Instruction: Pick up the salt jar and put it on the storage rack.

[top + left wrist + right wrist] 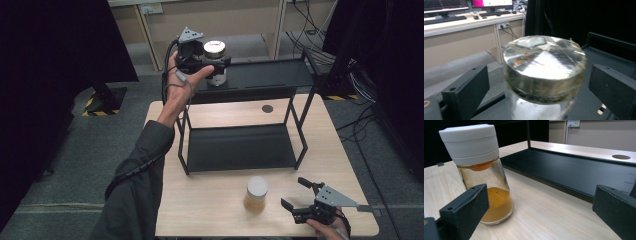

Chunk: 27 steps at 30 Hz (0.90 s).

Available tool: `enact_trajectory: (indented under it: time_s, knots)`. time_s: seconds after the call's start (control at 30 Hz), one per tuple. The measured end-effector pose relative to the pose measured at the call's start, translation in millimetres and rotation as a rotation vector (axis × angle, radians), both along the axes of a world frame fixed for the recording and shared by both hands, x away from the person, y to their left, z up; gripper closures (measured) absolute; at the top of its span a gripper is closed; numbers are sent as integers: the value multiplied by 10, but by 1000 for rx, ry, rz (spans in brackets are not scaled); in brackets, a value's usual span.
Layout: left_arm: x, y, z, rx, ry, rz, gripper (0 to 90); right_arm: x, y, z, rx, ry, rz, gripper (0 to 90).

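Two jars: one clear-lidded jar [215, 62] on the rack's top shelf [265, 75], one spice jar [256, 193] on the surface [210, 200].
Left tongs [217, 62]: raised at the top shelf's left end, jaws spread to either side of the clear jar; in the left gripper view a gap shows at each side of the lid [544, 67], so they are not clamped on it.
Clear jar: upright, long axis vertical, near the shelf's left edge, straight ahead of the left tongs.
Rack [240, 145]: two black shelves; lower shelf bare, most of the top shelf to the right of the jar bare too.
Spice jar: upright, white cap, orange powder in the bottom, in front of the rack's lower shelf.
Right tongs [300, 195]: low over the surface near its front right corner, jaws wide apart, holding nothing.
Key relation: the spice jar lies just left of the right tongs; that hand is far nearer it.
Room: bare surface around the spice jar; the front edge is close behind the right hand.
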<state>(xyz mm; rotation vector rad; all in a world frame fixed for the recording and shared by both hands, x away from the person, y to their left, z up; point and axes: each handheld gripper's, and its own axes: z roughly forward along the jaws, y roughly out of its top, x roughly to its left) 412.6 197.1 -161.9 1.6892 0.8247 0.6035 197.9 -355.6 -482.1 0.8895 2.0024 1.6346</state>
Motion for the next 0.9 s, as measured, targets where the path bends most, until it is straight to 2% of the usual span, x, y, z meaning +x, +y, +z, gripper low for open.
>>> enact_trajectory:
  time_s: [0.23, 0.57, 0.7, 0.9]
  knots:
    - [-75, 38, 19, 12, -6, -8, 19, 4, 1, 1, -1, 2, 4, 10]
    - [-202, 124, 14, -9, -18, -35, 19, 5, 1, -1, 3, 4, 4, 10]
    - [-291, 152, -5, -2, -26, -51, 19, 6, 0, -4, 4, 3, 4, 9]
    - [-397, 189, -42, -21, -33, -77, 20, 8, 1, -4, 3, 4, 4, 9]
